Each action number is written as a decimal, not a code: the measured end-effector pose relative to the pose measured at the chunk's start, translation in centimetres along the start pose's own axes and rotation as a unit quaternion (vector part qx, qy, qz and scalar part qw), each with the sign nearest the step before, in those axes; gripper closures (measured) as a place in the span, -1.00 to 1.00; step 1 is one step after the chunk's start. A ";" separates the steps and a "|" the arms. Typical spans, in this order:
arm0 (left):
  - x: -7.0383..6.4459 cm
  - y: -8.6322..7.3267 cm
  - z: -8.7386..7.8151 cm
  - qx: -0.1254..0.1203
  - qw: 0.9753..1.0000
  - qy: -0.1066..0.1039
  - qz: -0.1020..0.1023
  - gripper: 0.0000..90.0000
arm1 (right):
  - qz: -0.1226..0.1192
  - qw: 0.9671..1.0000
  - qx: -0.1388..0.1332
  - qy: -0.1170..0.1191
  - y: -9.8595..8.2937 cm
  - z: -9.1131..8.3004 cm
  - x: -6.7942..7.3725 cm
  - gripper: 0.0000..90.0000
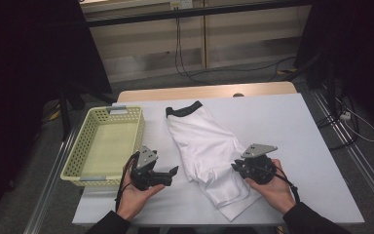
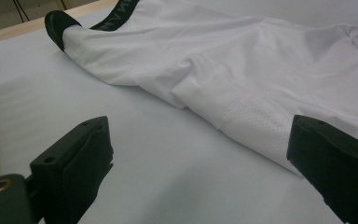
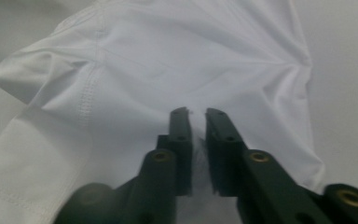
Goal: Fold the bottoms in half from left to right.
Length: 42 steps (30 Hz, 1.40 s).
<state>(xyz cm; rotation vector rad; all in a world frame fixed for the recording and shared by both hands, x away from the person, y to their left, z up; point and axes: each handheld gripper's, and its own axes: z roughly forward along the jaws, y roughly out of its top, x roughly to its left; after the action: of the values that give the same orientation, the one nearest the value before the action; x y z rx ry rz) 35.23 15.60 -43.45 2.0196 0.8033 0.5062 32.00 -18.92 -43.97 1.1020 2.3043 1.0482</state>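
A pair of white shorts with a black waistband lies folded lengthwise on the white table, waistband at the far end. My right gripper is at the garment's right edge, shut on a fold of the white fabric that shows between its jaws. My left gripper rests on the table just left of the shorts, jaws wide apart and nothing between them. The waistband lies far ahead of it.
A pale yellow perforated basket with nothing in it stands at the table's left side, close to my left hand. Bare table surface lies to the right of the shorts. Dark stands and cables are on the floor beyond the table.
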 end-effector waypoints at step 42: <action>-0.1 0.0 0.1 -0.001 1.000 -0.001 0.008 -0.85 | 0.076 0.996 -0.022 -0.033 -5.7 -6.2 -4.5 0.24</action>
<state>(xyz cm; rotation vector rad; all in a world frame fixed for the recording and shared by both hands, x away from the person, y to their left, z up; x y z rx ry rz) 35.26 15.47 -43.49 2.0262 0.7855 0.5145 28.17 -27.68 -44.17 1.2925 2.1624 1.0954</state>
